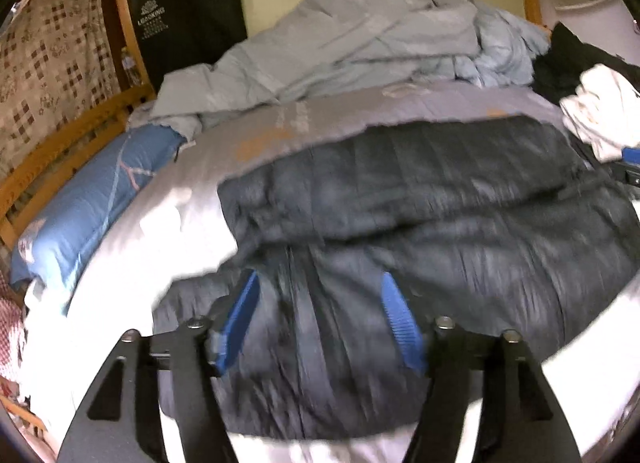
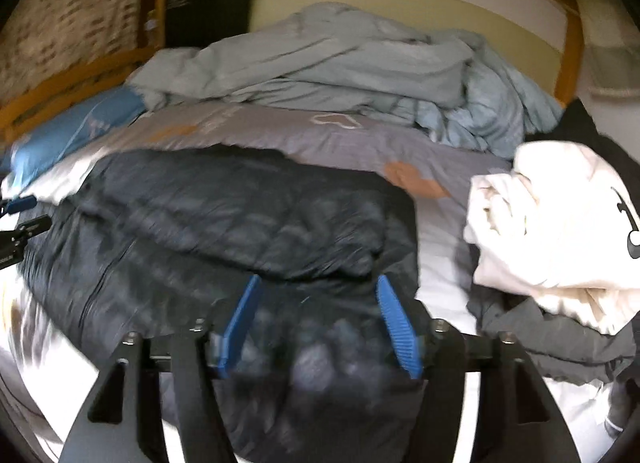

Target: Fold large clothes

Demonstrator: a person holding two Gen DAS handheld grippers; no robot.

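— Where does the padded jacket (image 1: 420,199) lie?
— In the middle of the bed sheet (image 1: 132,231), its far half folded over the near half.
— And behind it?
— A rumpled duvet (image 1: 360,43), heaped against the back wall.
— To the left?
— A pillow (image 1: 84,199) along the wooden rail (image 1: 60,147); a hanging garment bag (image 1: 188,11) is further back.
— To the right?
— A crumpled sweatshirt (image 2: 560,223) on top of other clothing (image 2: 560,339), just beside the jacket.
— The grippers?
— The left gripper (image 1: 320,295) is above the jacket's near left part, the right gripper (image 2: 318,299) above its near right part.
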